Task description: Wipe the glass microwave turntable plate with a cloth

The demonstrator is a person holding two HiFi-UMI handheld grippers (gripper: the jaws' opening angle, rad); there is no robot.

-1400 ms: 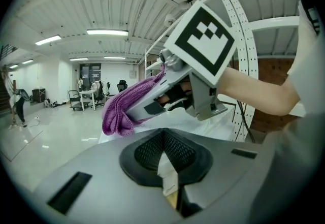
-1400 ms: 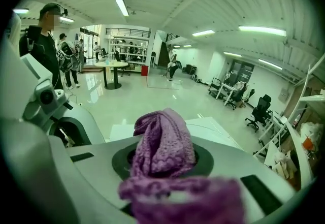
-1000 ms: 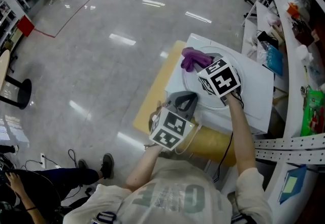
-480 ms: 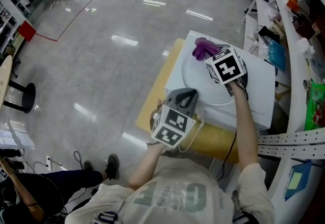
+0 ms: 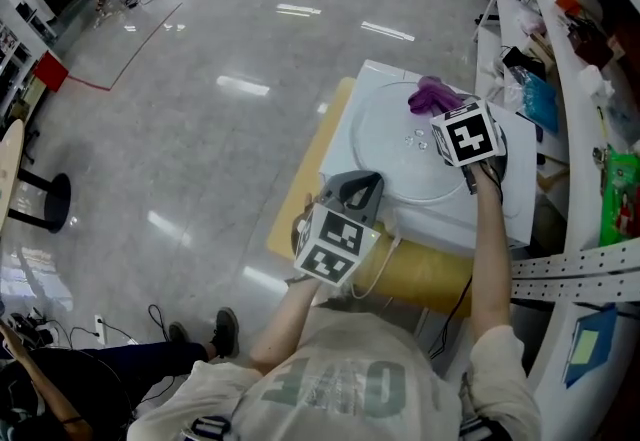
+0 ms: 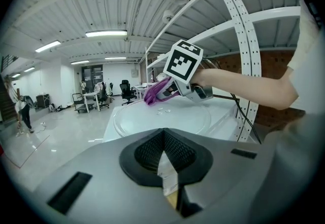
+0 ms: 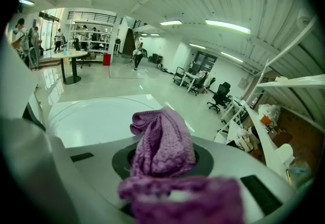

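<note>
The round glass turntable plate [image 5: 400, 154] lies flat on a white block [image 5: 505, 194]. Small bits of debris [image 5: 415, 139] sit on the glass. My right gripper [image 5: 450, 114] is shut on a purple cloth [image 5: 435, 94], which rests at the plate's far right rim. In the right gripper view the cloth [image 7: 162, 139] bulges out of the right gripper [image 7: 162, 164], with the plate [image 7: 91, 116] to the left. My left gripper [image 5: 358, 187] hovers at the block's near left edge, jaws together. From the left gripper view, the left gripper [image 6: 165, 164] faces the plate [image 6: 167, 119] and cloth [image 6: 154, 92].
The white block sits on a yellow table [image 5: 425, 279]. Cluttered white shelves [image 5: 590, 49] and a perforated rail [image 5: 570, 284] stand close on the right. A seated person's legs [image 5: 120, 354] are at the lower left on the open floor [image 5: 200, 109].
My right gripper has swept the purple cloth from the plate's far left rim across to its far right rim. The left gripper has stayed where it was.
</note>
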